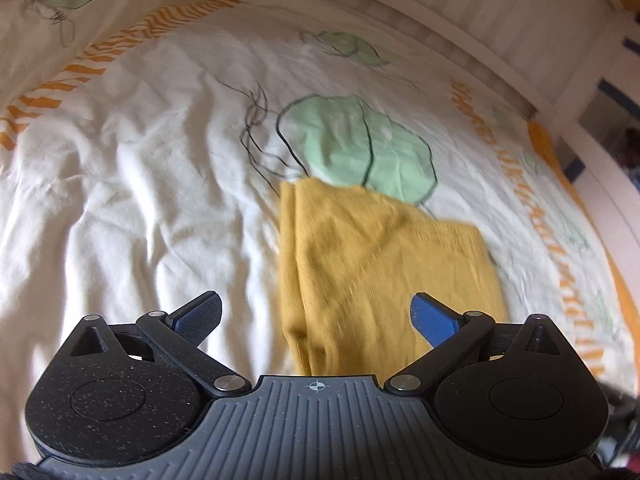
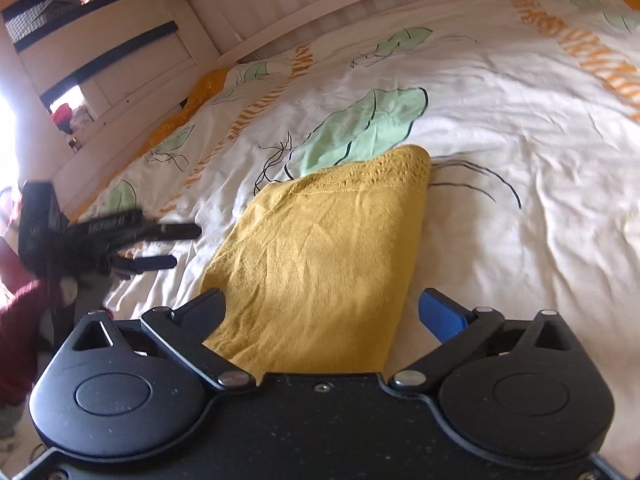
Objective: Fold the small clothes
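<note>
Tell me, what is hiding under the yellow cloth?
The folded yellow cloth lies on the white bedsheet. It covers the bottom of a big green leaf print and some black drawn lines. Anything else underneath is hidden.

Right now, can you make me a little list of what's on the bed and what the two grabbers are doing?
garment: yellow knitted garment, folded, lying flat
surface: white duvet cover with green leaf prints and orange stripes
left gripper: fingers open, nothing held, garment lies beneath
right gripper: fingers wide open, garment between them, not gripped
other view of left gripper: seen from the right wrist at the left edge, off the garment
</note>
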A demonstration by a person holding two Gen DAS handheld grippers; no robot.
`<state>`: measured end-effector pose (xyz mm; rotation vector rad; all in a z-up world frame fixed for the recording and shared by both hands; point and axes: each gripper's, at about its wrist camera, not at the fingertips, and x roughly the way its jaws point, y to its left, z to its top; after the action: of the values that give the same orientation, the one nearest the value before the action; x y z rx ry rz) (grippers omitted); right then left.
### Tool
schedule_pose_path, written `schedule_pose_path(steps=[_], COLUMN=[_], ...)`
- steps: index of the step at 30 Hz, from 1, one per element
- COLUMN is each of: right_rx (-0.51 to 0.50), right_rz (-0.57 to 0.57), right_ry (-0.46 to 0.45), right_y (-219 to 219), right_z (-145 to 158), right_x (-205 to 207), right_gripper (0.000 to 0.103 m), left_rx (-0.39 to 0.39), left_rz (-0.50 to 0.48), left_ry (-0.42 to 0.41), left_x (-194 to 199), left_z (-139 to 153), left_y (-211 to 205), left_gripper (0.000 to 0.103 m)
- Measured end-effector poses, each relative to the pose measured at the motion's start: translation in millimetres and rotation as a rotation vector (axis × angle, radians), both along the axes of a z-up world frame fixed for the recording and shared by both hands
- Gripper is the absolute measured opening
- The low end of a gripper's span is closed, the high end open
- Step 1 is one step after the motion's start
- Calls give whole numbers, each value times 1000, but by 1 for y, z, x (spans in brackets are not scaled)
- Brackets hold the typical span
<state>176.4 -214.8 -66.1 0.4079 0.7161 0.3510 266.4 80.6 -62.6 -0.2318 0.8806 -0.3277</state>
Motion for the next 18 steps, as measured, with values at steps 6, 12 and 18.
schedule_pose_path(steps=[6,12,18], right_rx=[31,102,170], right_rz=[-18,-42,-38], right_ry=[3,37,73], right_y=[-11,-27,-40], right_z=[-2,-11,-25], right_x=[-4,7,39], right_gripper=[103,103,103], left_rx=[14,-4,-45], left_rz=[-30,-82,-105], left_ry=[45,100,95], left_x=[-27,-22,-3], left_z=[-13,-35,-42], left_y=[-10,-22,-30], left_gripper=[102,102,102])
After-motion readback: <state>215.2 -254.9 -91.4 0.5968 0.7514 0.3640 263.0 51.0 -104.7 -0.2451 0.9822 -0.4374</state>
